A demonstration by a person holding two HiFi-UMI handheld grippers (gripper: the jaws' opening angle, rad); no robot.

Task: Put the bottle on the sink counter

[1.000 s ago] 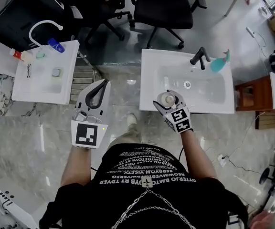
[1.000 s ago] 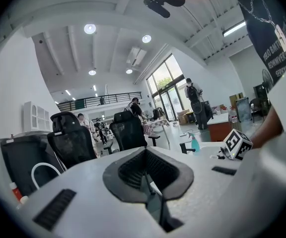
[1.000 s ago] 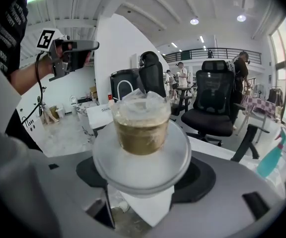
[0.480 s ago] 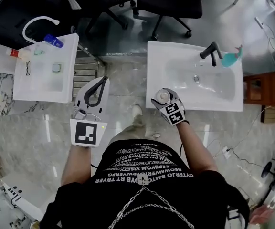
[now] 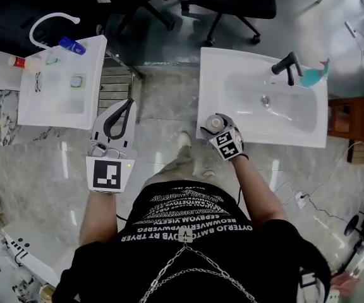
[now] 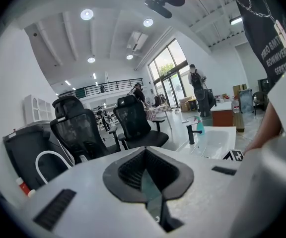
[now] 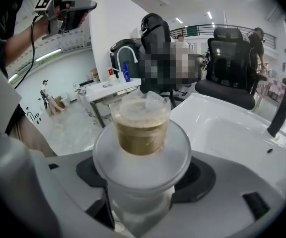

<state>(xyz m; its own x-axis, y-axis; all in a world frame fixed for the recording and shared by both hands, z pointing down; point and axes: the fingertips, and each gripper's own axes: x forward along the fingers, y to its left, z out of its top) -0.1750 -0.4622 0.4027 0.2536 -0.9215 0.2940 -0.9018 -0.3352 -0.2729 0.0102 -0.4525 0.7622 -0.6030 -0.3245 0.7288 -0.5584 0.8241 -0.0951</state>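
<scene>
Left gripper point(image 5: 129, 103): jaws together, nothing in them, hanging over the floor point(image 5: 163, 115) between the two sinks. Same pose as a second ago, so it has no part in this step.

Right gripper point(image 5: 215, 120): clamped on the bottle point(image 7: 142, 128), jaws wide around the clear body, cap up, bottle upright. The grip hasn't changed over the last second.

What has changed is position. A second ago the bottle was further in along the front rim of the sink counter point(image 5: 209, 87). Now it's over the front-left corner, close to both edges. It also looks a bit smaller from the head view, so probably lower, though that's a guess.

I can't tell whether the base is touching the counter. The right gripper view shows the white rim beyond and below the bottle, not the contact.

My read: the carry is basically done — what's left is the set-down and opening the jaws. The spot is tight, a narrow flat strip between the basin point(image 5: 267, 109) and the counter edge. It needs to go straight down and be fully seated before release, or it could tip off the corner. The faucet point(image 5: 287, 65) is well apart at the back, no obstacle.
</scene>
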